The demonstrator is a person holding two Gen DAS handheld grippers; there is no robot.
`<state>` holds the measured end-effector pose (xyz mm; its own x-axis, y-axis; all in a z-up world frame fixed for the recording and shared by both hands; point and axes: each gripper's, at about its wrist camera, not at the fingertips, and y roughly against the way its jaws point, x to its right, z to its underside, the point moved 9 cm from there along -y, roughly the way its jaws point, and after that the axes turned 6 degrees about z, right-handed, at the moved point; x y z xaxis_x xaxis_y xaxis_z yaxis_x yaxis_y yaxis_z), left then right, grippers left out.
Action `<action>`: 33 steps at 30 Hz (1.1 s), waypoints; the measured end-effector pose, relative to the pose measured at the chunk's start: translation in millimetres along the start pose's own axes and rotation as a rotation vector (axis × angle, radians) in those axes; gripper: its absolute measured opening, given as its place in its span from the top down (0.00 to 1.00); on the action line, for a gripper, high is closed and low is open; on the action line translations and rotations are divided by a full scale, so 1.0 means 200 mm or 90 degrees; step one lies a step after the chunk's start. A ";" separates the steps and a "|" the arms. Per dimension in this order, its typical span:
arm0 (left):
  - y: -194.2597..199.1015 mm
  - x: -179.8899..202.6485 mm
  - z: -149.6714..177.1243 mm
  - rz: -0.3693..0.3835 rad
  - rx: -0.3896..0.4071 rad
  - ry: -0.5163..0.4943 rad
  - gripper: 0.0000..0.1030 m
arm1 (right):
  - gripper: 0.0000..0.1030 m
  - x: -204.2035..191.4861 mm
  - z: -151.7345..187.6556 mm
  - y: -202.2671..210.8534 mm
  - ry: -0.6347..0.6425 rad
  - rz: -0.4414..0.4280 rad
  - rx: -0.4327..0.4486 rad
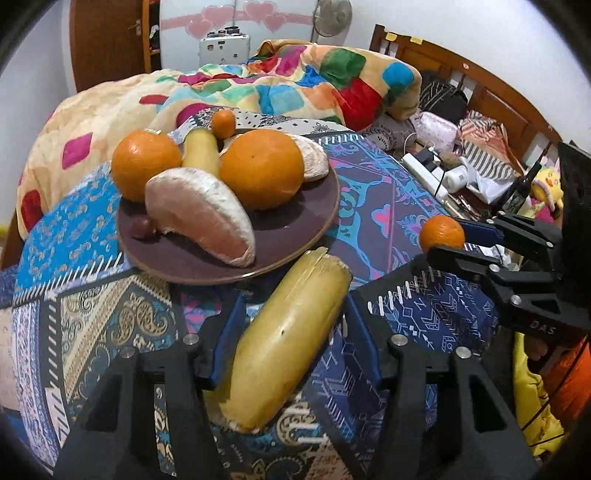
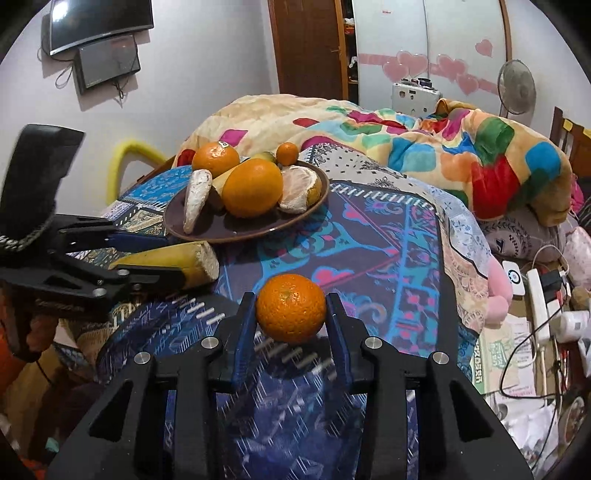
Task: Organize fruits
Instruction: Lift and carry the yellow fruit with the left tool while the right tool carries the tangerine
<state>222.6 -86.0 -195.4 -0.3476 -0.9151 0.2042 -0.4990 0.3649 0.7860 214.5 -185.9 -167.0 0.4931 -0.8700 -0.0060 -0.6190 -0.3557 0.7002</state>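
Landmark: we place everything from the brown plate [image 1: 314,236], which sits on the patterned bedspread [image 1: 388,206].
Left gripper [image 1: 291,325]: we see it clenched around a yellow banana piece [image 1: 284,347], just in front of the plate's near rim, the cut end toward the plate.
Right gripper [image 2: 291,317]: we see it grasping a small mandarin [image 2: 291,308], held off to the plate's right and nearer to us.
On the plate: two large oranges [image 1: 260,168], peeled pomelo segments [image 1: 201,214], a second banana piece [image 1: 201,149], a dark grape [image 1: 142,227]; a tiny orange [image 1: 223,123] sits at the far rim.
Surface: a blue, teal and pink patchwork print, rumpled under the plate.
Beyond the plate: a multicoloured blanket [image 1: 295,81] heaped up, then a white wardrobe with pink hearts [image 2: 424,66], a wooden door [image 2: 306,48] and a standing fan [image 2: 515,86].
Right of the plate: a wooden headboard [image 1: 480,88] and bedside clutter with a power strip [image 1: 424,170].
Left of the plate: a wall-mounted screen [image 2: 99,18], high on the pale wall.
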 end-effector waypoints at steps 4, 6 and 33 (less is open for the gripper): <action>-0.03 0.03 -0.01 -0.026 -0.011 -0.028 0.46 | 0.67 0.03 0.02 0.00 -0.014 -0.008 0.004; -0.05 0.03 -0.01 -0.039 -0.020 -0.038 0.46 | 0.67 0.05 0.02 0.00 -0.022 -0.012 0.006; 0.46 -0.11 -0.14 -0.104 0.126 -0.005 0.64 | 0.67 -0.03 -0.13 0.09 -0.016 -0.020 0.056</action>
<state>206.3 -35.9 -111.4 -0.2554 -0.9637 0.0784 -0.6941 0.2392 0.6790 216.2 -177.3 -135.5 0.4979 -0.8660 -0.0455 -0.6556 -0.4103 0.6339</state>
